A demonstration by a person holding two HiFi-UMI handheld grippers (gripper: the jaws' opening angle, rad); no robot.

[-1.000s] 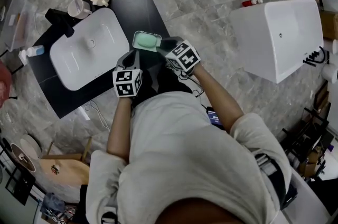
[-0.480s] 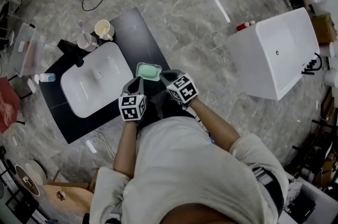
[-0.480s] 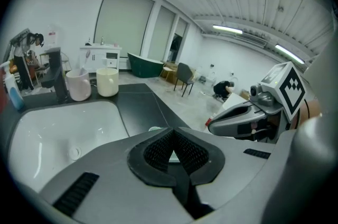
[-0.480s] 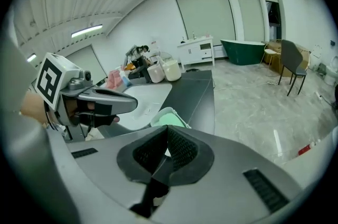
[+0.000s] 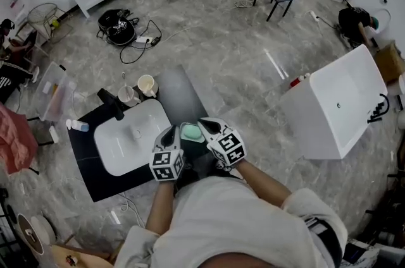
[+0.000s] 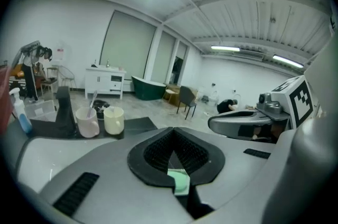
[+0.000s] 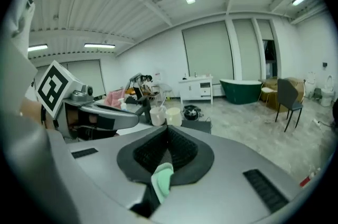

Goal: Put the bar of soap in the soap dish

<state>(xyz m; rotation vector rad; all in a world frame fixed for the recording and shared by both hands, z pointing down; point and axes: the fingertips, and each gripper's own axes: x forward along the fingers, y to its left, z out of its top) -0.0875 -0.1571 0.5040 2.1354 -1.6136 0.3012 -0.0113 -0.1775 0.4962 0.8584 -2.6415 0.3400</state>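
Both tongs are pressed together with nothing pinched. The left gripper (image 5: 169, 134) and right gripper (image 5: 207, 126) hang just above the black counter (image 5: 177, 93), tips angled in toward each other. That bit of green peeking through the gap under each closed pair of jaws is the soap dish (image 5: 183, 131), sitting right between them, just right of the white basin (image 5: 130, 143). Looks like the bar of soap (image 5: 192, 133) is already lying in it, though the colours are so close I can't really separate the two. My read is the job's basically done, hence the empty tongs. Further off, two cups (image 5: 147, 85) and the black tap (image 5: 112, 103) sit at the basin's far edge, handy for the sink. A white bathtub (image 5: 338, 109) stands well off right.
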